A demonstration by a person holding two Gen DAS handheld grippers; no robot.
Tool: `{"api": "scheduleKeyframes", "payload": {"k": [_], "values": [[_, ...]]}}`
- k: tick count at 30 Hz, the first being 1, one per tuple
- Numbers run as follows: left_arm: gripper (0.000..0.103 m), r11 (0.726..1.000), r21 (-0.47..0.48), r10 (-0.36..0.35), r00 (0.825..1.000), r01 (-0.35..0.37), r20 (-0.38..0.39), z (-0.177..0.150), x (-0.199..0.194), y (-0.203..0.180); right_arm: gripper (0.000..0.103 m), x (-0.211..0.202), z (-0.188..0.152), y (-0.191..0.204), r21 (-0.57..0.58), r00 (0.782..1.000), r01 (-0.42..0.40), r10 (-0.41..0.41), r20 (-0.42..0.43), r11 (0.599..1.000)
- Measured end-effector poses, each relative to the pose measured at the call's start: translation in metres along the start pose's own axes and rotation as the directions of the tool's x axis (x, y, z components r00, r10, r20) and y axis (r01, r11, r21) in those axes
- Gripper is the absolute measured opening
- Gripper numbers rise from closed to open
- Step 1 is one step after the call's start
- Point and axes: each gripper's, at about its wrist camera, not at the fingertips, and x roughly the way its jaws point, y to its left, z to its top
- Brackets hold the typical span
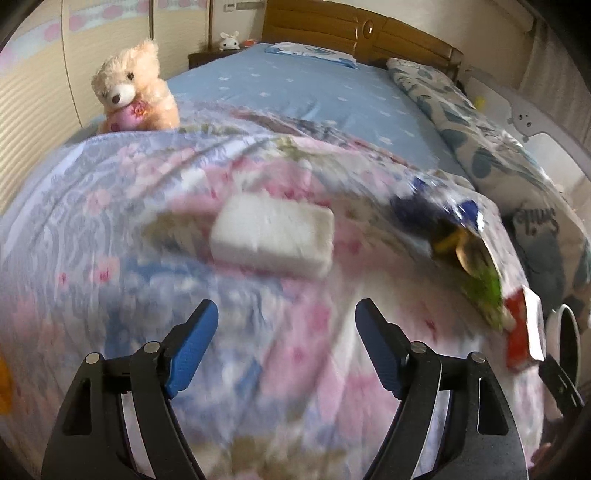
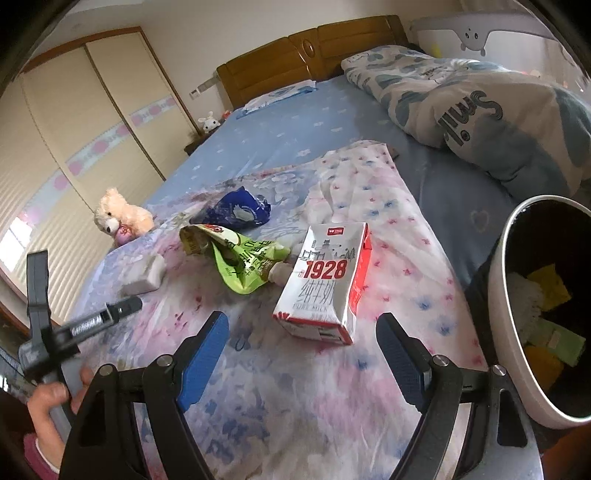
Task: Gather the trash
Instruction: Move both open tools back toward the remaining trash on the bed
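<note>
Trash lies on a floral quilt on the bed. A white foam block point(image 1: 273, 234) point(image 2: 146, 275) lies just ahead of my open, empty left gripper point(image 1: 286, 314). A red-and-white "1928" milk carton point(image 2: 323, 286) point(image 1: 522, 326) lies just ahead of my open, empty right gripper point(image 2: 301, 325). A green snack pouch point(image 2: 242, 264) point(image 1: 480, 280) and a crumpled blue wrapper point(image 2: 238, 212) point(image 1: 432, 203) lie beyond the carton. The left wrist view is motion-blurred.
A white bin point(image 2: 506, 295) holding several scraps stands at the right bed edge. A teddy bear point(image 1: 135, 90) point(image 2: 120, 219) sits at the quilt's far left. A patterned duvet point(image 2: 480, 110) lies along the right. The wooden headboard point(image 1: 362, 31) and wardrobe point(image 2: 92, 122) are beyond.
</note>
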Motion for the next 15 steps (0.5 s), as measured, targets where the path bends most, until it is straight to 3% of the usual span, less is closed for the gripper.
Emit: {"api": "scheduleKeyframes", "payload": {"k": [13, 15], "values": [[0.081, 0.997, 0.026, 0.067, 0.997, -0.067, -0.025, 0.021, 0.043, -0.006, 0.083, 0.031, 0.009, -0.001, -0.011, 0.998, 0.042, -0.043, -0.049, 0.999], [0.072, 0.997, 0.033, 0.073, 0.997, -0.072, -0.013, 0.021, 0.042, -0.007, 0.083, 0.035, 0.009, 0.0, -0.026, 0.997, 0.058, -0.059, -0.053, 0.998]]}}
